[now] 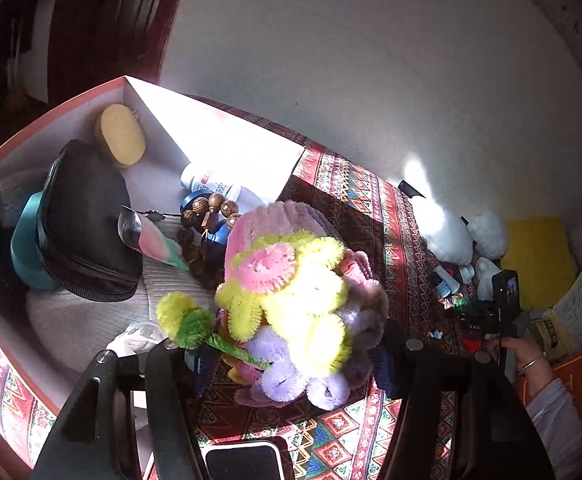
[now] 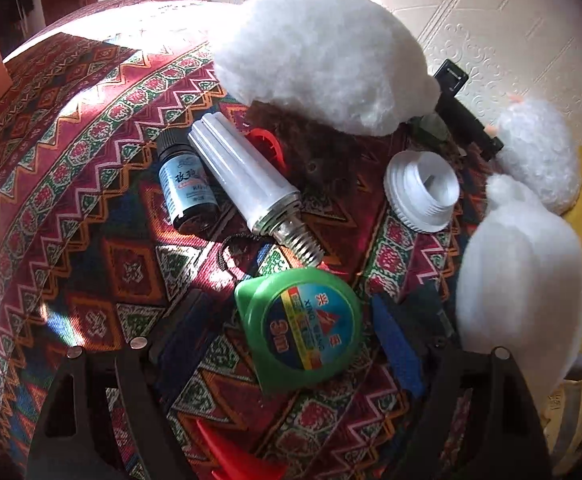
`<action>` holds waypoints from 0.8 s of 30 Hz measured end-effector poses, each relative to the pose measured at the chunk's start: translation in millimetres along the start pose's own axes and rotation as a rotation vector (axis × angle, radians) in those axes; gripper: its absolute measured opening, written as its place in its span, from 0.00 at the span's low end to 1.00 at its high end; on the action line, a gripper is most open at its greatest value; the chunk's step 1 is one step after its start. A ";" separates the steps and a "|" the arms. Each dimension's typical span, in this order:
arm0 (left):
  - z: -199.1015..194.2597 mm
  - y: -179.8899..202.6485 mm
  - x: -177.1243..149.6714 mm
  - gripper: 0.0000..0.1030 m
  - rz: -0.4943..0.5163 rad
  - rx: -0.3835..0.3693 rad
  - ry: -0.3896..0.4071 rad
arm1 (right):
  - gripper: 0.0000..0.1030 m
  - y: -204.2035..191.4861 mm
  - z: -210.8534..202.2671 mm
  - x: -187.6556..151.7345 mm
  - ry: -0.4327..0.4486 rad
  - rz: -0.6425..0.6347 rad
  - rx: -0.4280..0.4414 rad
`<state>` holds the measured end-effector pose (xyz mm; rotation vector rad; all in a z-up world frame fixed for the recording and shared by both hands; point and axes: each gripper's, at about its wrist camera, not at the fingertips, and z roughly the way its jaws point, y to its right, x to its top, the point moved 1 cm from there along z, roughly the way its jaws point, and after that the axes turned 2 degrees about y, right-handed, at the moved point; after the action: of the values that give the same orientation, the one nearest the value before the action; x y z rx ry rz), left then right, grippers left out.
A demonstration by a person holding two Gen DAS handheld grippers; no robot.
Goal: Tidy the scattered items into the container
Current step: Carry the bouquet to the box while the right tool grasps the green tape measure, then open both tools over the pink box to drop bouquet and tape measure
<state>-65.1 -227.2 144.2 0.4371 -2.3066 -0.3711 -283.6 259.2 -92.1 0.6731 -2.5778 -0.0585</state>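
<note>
The left gripper is clenched on a pipe-cleaner bouquet, which hangs just beside the open box. Inside the box, from left to right, lie a black zipped pouch, a yellow oval sponge and wooden beads. The right gripper is released, its jaws wide on both sides of a green tape measure lying on the patterned cloth. Beyond the tape measure lie a small dark bottle, a white lamp bulb and a white threaded cap. White fluffy toys crowd behind the tape measure and at its right.
</note>
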 end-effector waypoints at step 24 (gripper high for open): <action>-114.3 -110.9 53.9 0.73 -0.058 0.149 0.325 | 0.63 -378.5 -289.6 140.7 0.480 -0.123 0.433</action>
<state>3.7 -364.7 212.3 0.5932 -2.0142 -0.1429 -89.3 -117.7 166.9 0.8747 -2.0916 0.5664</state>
